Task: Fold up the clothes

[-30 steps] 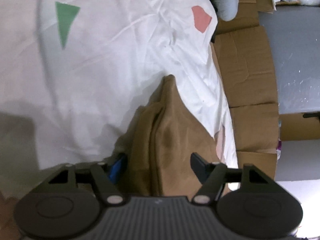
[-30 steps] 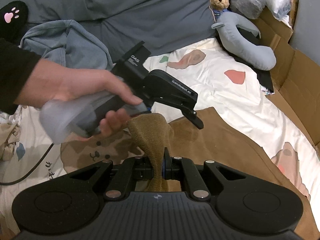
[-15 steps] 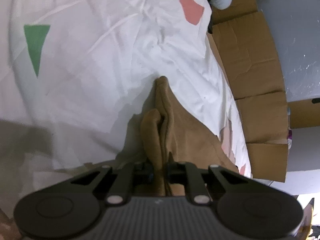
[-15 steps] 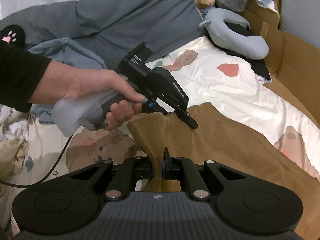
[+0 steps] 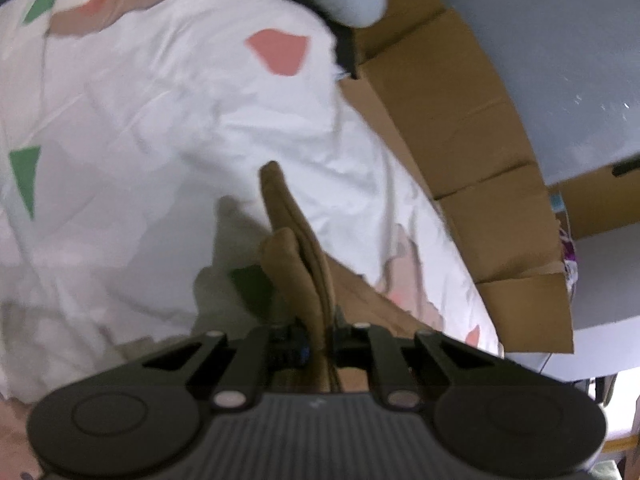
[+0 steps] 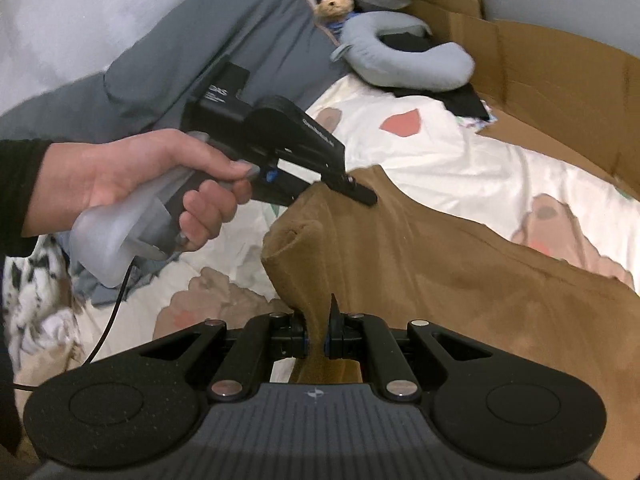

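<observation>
Both grippers pinch one brown fleece garment [image 6: 460,280] on the patterned white bedsheet [image 5: 160,120]. The right gripper [image 6: 318,338] has its fingers closed on a bunched edge at 6 o'clock. The left gripper [image 6: 352,188] clamps another edge at 12 o'clock.

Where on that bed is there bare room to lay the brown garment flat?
Free: white sheet between the brown garment, the grey neck pillow and the cardboard. Crowded: the grey duvet side, where the left gripper is held.

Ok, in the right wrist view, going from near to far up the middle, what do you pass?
right gripper shut on the brown garment → left gripper pinching the same garment's far edge → patterned white sheet → grey neck pillow → teddy bear
</observation>
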`<action>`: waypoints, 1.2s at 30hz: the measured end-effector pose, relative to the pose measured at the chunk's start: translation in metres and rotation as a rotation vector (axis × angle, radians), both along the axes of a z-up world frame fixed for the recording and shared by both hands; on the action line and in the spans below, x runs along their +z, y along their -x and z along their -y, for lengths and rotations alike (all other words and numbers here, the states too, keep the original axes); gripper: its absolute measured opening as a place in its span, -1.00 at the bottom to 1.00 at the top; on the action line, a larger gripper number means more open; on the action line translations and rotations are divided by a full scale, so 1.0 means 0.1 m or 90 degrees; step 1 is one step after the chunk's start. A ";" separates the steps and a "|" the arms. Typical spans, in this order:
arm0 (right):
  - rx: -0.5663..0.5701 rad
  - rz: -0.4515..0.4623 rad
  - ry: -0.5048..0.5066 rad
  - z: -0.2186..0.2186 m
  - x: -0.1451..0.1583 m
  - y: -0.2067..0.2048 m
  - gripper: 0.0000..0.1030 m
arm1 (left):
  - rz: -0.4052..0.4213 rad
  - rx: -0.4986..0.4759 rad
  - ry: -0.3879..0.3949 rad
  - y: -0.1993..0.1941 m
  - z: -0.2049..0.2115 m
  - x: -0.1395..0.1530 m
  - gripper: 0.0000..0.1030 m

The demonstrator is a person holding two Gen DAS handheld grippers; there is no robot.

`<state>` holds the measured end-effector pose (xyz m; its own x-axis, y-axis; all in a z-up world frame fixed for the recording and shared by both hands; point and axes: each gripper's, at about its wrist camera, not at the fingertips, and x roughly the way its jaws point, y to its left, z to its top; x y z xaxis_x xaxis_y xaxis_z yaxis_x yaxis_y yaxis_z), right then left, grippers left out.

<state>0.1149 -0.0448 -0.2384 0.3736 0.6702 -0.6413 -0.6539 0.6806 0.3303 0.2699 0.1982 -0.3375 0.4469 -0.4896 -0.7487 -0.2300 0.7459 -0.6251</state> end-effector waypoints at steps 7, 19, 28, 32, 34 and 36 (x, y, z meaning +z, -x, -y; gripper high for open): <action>-0.054 -0.026 -0.035 0.45 0.15 0.01 -0.92 | 0.023 -0.045 -0.044 -0.05 0.51 0.46 -0.82; -0.159 -0.040 -0.098 1.29 0.29 0.22 -0.92 | 0.041 -0.118 -0.110 -0.17 1.52 0.87 -0.82; -0.260 -0.080 -0.140 1.93 0.03 0.33 -0.92 | 0.018 -0.190 -0.146 -0.32 2.36 0.72 -0.82; -0.303 -0.096 -0.161 2.15 -0.14 0.40 -0.92 | 0.011 -0.230 -0.167 -0.34 2.69 0.61 -0.82; -0.323 -0.102 -0.171 2.26 -0.22 0.44 -0.92 | 0.012 -0.247 -0.181 -0.32 2.84 0.55 -0.82; -0.343 -0.109 -0.183 2.35 -0.32 0.50 -0.92 | 0.009 -0.253 -0.186 -0.28 2.97 0.47 -0.82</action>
